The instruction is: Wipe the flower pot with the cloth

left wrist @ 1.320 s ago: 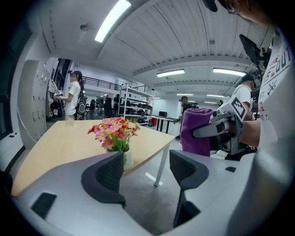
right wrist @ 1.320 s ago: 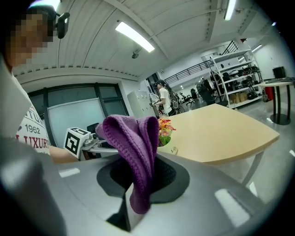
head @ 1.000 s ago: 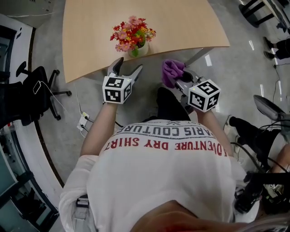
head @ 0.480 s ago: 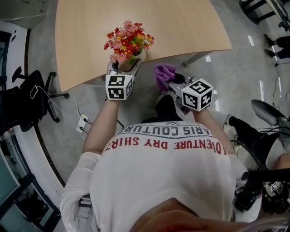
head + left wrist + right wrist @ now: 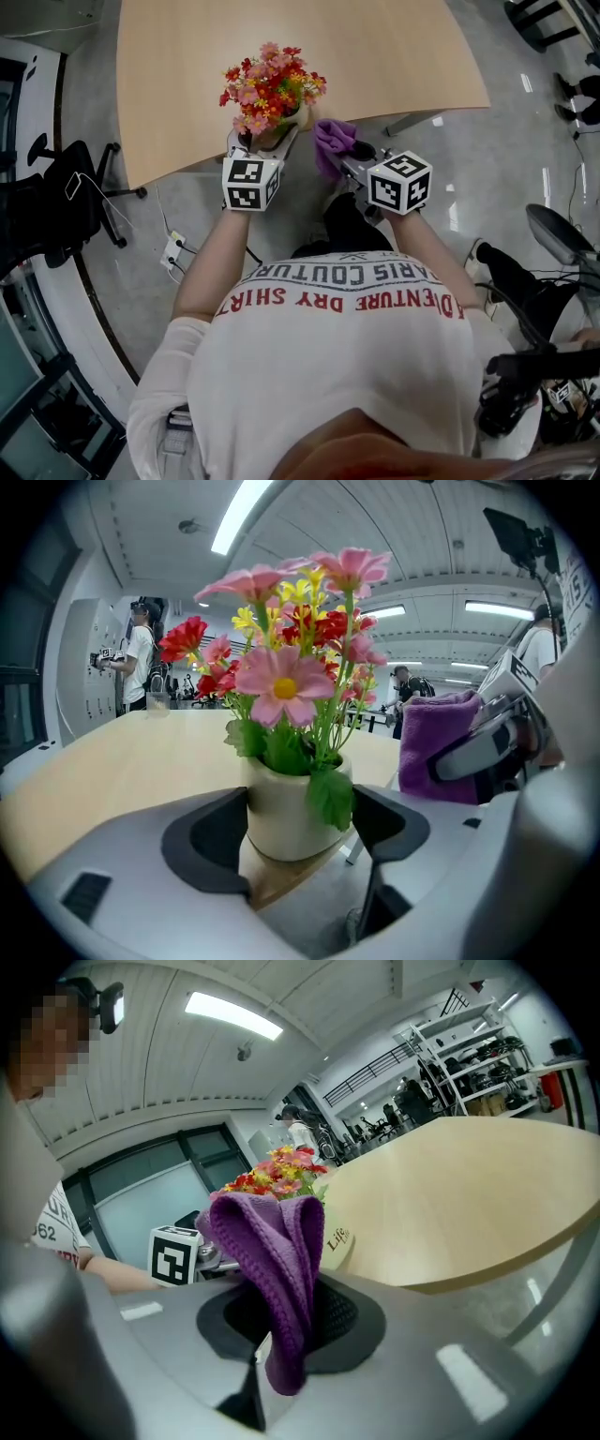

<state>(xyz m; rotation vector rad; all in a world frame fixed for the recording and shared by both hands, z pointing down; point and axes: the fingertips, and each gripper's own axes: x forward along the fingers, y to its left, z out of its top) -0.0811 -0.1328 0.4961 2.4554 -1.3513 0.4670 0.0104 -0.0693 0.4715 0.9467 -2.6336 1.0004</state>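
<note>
Cloth (image 5: 272, 1251) comes first, nearest the person's body: a purple knitted rag folded double and pinched between the closed jaws of the right gripper (image 5: 286, 1321). Its long axis runs roughly upright in the right gripper view, with the rounded fold on top and a loose end hanging below the pads. From the head view the cloth sits just to the right of the flower pot (image 5: 281, 822); whether the two touch cannot be told.

The left gripper (image 5: 264, 141) has its jaws spread, one on each side of the pot, with the dark pads just beside its walls. No squeeze shows, and true contact cannot be made out.

The pot is small, rounded and cream-coloured, with "Life" printed on the side that faces the right gripper. It stands upright at the very near edge of the table (image 5: 375, 47), long axis vertical and mouth up. Flowers (image 5: 270, 89) in pink, red and yellow rise from it above green leaves, one leaf drooping over the rim.

The pale wooden tabletop stretches away behind the pot. A black chair (image 5: 56, 197) stands on the grey floor off to the left.
</note>
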